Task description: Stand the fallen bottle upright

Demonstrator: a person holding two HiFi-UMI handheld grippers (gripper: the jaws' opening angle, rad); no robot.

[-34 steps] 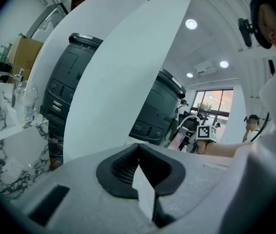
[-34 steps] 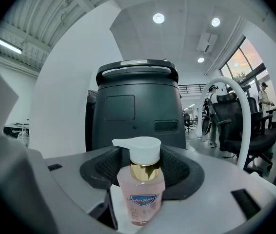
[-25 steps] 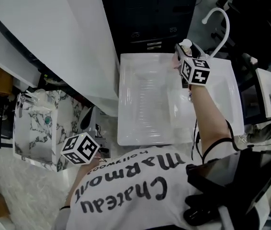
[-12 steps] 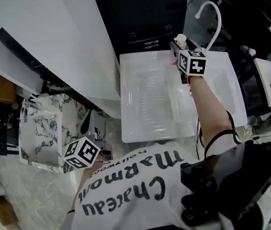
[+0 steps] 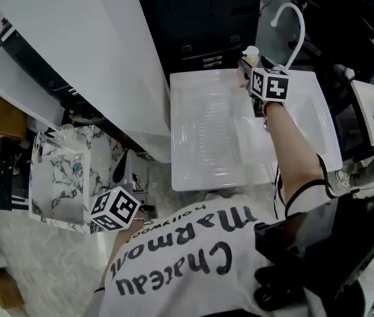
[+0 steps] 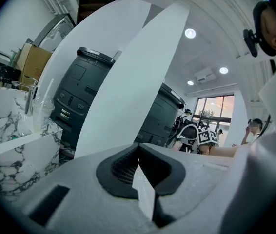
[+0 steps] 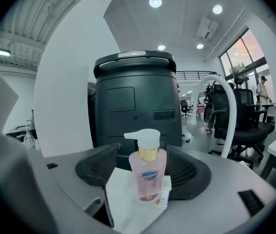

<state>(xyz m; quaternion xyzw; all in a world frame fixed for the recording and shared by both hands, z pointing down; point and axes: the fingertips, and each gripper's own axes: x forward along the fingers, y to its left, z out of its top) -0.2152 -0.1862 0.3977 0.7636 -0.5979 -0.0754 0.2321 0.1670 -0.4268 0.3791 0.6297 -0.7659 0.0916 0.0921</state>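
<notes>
1. Your right gripper point(image 7: 145, 165) pointed at the pink clear-plastic pump bottle point(image 7: 147, 172), which had a white dispenser head and a gold collar.
2. That bottle stood upright between the 2 right jaws, its spout turned to the left in the right gripper view.
3. The right jaws had just been opening and stood wide apart, with a gap between each dark pad and the bottle, so they gripped nothing.
4. In the head view, the right gripper point(image 5: 246, 68) reached to the far edge of the white moulded surface point(image 5: 207, 144), and the bottle point(image 5: 250, 53) stood there, just in front of the dark grey cabinet point(image 5: 200, 18).
5. A white curved tube point(image 5: 297, 25) arched up just to the right of the bottle.
6. Your left gripper point(image 6: 138, 150) had its jaws closed, tips meeting, with nothing between them.
7. In the head view, the left gripper point(image 5: 122, 190) was held low at the left, well apart from the bottle, near a marble-patterned open box point(image 5: 55, 183).
8. A tall white slanted panel point(image 5: 94, 58) stood between that box and the white surface.
</notes>
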